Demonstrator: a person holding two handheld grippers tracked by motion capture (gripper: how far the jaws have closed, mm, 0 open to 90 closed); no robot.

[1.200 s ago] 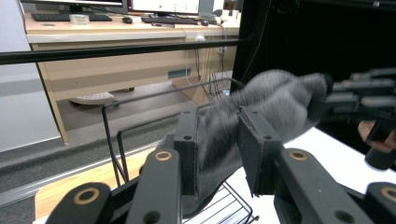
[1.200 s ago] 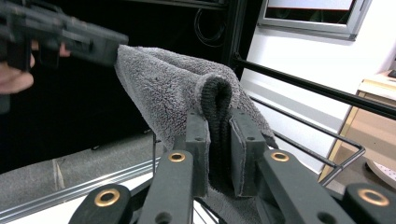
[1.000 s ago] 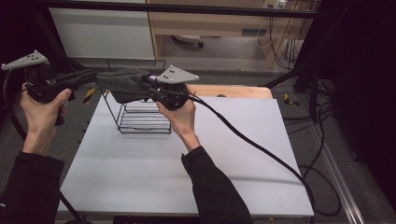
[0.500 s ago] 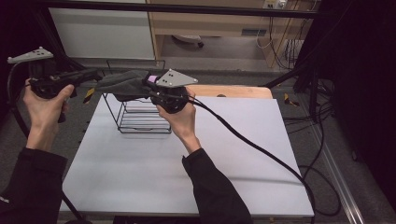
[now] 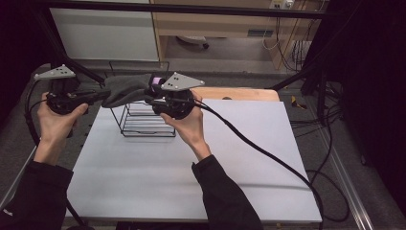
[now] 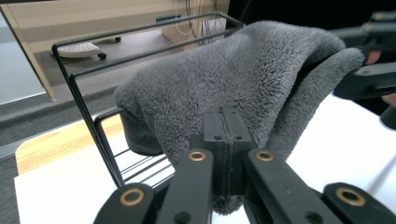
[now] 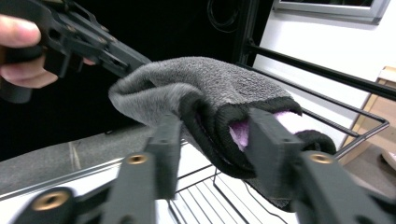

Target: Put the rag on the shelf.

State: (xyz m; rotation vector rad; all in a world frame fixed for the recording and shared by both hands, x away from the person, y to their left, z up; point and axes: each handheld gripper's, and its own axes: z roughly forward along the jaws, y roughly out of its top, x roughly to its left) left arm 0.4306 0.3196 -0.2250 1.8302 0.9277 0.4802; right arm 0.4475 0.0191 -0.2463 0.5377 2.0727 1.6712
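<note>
Grey fleece makes up the sock (image 6: 233, 84), which hangs in the air between the two grippers, above a black wire rack (image 5: 143, 120) on the white table (image 5: 191, 182). The left gripper (image 6: 223, 140) has its jaws together, clamped on the sock's toe end. The right gripper (image 7: 212, 140) has just been opening; its jaws stand apart, one inside the black-edged cuff against the purple lining, the other outside it. Behind the rack lies a wooden board (image 5: 239, 93).

Left hand-held gripper (image 5: 98, 96) clamped, right hand-held gripper (image 5: 152, 96) just opening.
</note>
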